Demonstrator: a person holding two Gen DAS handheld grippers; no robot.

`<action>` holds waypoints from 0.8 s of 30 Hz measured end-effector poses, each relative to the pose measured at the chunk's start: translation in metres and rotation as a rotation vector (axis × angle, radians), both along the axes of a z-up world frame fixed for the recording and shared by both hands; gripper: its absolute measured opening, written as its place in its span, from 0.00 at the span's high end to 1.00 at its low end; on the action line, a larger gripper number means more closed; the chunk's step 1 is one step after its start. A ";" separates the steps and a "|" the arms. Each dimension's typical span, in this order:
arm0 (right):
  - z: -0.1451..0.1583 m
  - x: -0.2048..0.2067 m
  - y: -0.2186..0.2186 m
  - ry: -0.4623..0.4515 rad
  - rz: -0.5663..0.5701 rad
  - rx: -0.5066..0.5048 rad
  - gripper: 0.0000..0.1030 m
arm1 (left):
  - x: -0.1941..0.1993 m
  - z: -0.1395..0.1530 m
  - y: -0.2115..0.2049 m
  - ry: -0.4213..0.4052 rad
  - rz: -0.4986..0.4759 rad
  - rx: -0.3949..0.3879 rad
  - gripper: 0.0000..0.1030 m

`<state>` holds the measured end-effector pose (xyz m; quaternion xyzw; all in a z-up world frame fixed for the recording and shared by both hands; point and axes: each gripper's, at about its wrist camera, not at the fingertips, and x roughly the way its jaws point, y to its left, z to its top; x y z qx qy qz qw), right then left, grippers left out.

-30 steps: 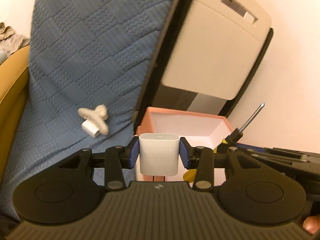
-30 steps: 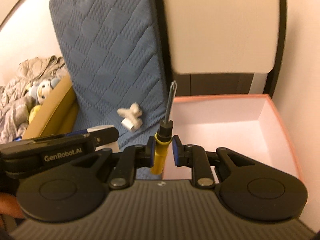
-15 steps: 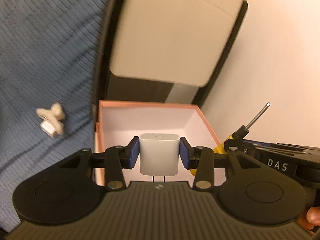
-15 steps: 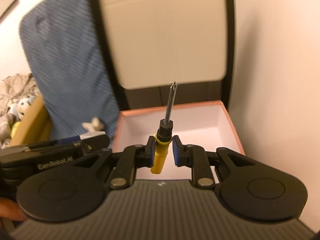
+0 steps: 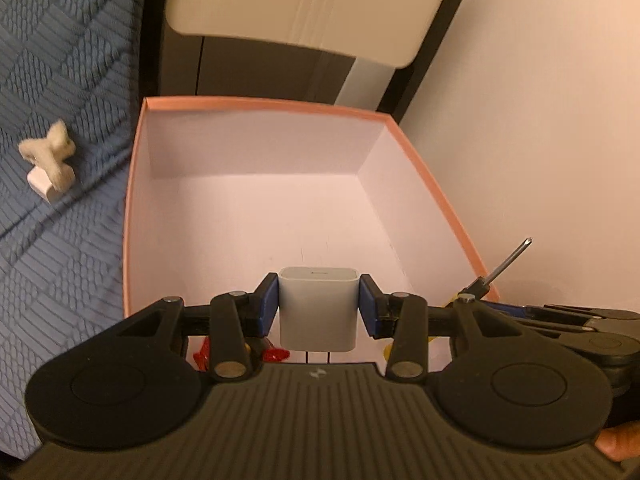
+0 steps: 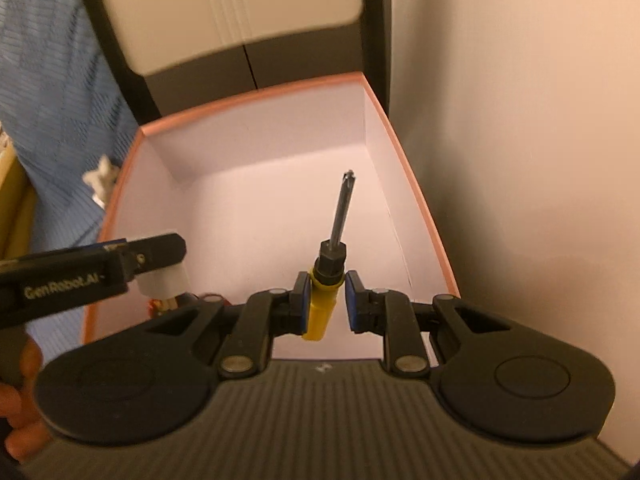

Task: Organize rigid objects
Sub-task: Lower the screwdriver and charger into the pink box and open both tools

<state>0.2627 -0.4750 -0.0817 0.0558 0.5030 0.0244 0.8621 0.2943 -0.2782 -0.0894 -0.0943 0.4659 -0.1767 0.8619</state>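
Setting: pale wall [image 5: 540, 120] on your right, a blue quilted bedcover [image 5: 60, 240] on your left, and a cream panel in a dark frame [image 5: 304, 4] behind the box.
Box: a pink-rimmed box [image 5: 138, 160] with a white inside sits between the bedcover and the wall; both of your tools hang over its near end.
Charger: the white plug adapter [image 5: 318, 312] is upright between your left tool's blue pads, its flat face toward the far wall of the box; two thin prongs show beneath it.
Left tool [image 5: 319, 308]: closed on the adapter, both pads pressed against its sides. In the right wrist view the same tool [image 6: 160, 276] comes in from the left edge with the white block at its tip, above the box's near left corner.
Screwdriver: the yellow-handled screwdriver [image 6: 326, 280] stands in your right tool with its metal shaft pointing away from you, over the box floor.
Right tool [image 6: 327, 300]: nearly closed around the yellow handle; the left pad touches it, and a thin gap shows at the right pad.
Inside the box: red pieces [image 5: 276, 354] lie at the near wall, mostly hidden under your left tool; you cannot tell what they are.
Bedcover item: a small cream fuzzy clip [image 5: 50, 152] lies on the bedcover with a white block touching it, well apart from the box.
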 end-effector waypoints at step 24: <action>0.088 -0.027 0.025 -0.221 0.003 0.062 0.75 | -0.041 0.108 0.060 -0.200 0.067 -0.016 0.41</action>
